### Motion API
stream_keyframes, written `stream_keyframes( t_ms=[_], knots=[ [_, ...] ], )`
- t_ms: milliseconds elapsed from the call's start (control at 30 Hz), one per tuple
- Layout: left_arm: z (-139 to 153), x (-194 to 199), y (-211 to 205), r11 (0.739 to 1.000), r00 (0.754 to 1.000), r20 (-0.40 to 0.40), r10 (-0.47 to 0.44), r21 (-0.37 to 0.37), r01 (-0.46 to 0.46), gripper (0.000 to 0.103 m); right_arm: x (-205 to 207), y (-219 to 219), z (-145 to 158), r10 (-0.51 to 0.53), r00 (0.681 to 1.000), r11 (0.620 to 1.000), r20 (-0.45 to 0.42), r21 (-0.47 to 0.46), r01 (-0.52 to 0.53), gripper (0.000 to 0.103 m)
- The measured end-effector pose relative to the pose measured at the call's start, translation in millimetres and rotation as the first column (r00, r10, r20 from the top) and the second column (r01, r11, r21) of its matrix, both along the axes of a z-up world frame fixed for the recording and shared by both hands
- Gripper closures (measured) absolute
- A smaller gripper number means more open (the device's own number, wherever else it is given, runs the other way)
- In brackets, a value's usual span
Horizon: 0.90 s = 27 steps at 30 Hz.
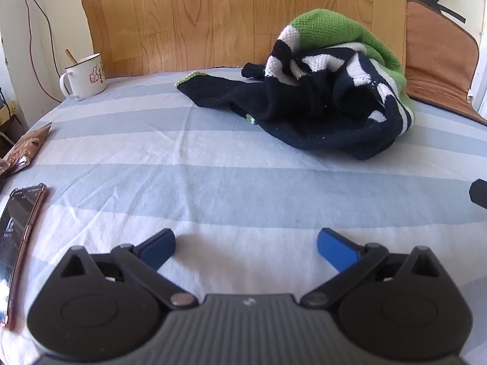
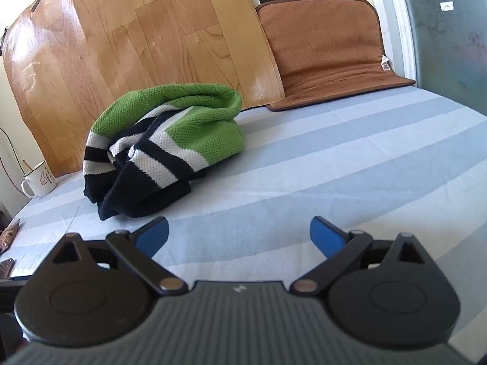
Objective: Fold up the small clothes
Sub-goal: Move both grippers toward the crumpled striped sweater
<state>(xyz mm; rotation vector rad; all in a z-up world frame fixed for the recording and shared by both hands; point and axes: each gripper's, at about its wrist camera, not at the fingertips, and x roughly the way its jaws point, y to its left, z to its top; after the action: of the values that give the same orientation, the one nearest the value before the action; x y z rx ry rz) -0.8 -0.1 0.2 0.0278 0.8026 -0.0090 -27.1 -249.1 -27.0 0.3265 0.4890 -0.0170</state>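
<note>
While both our grippers, left gripper [image 1: 246,248] and right gripper [image 2: 239,237], stand spread wide and hold nothing, the knitted sweater [image 1: 319,97], green, white and navy striped, lies crumpled far ahead on the striped bedsheet [image 1: 213,188]. An enamel mug [image 1: 83,76] stands near the wooden panel [image 1: 213,15].

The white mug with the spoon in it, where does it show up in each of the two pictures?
Left wrist view: the white mug stands at upper left, on the far edge of the striped sheet.
Right wrist view: the mug sits at the far left edge, small.
Shared landmark: the green, white and navy sweater, right of the mug in both.
</note>
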Motion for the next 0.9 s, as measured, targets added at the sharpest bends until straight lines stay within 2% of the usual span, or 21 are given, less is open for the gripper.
stream_keyframes(
  t_ms=[267, 300, 567, 667, 800, 900],
  knots=[
    [-4, -1, -2, 1.000, 0.999, 0.041, -0.005, -0.002, 0.005, 0.000, 5, 1, 2, 0.009, 1.000, 1.000, 0.004, 0.001, -0.009, 0.002],
    [4, -4, 0, 1.000, 0.999, 0.045, -0.015, -0.007, 0.015, 0.000, 7, 1, 3, 0.012, 1.000, 1.000, 0.001, 0.003, -0.012, 0.002],
    [13, 4, 2, 0.999, 0.999, 0.022, -0.046, 0.000, 0.046, 0.000, 16, 9, 11, 0.031, 1.000, 1.000, -0.003, 0.003, -0.031, 0.002],
    [20, 9, 9, 0.999, 0.996, 0.083, -0.034, 0.020, 0.033, 0.000, 26, 5, 17, 0.037, 0.999, 0.999, -0.012, 0.033, -0.037, 0.002],
    [26, 25, 28, 1.000, 0.984, 0.178, 0.014, 0.004, -0.015, 0.000, 43, 5, 26, 0.039, 0.999, 0.997, -0.018, 0.060, -0.037, 0.002],
    [19, 34, 34, 0.999, 0.978, 0.203, 0.042, 0.014, -0.046, 0.000, 58, 8, 30, 0.064, 0.997, 0.993, -0.031, 0.098, -0.060, 0.004]
  ],
)
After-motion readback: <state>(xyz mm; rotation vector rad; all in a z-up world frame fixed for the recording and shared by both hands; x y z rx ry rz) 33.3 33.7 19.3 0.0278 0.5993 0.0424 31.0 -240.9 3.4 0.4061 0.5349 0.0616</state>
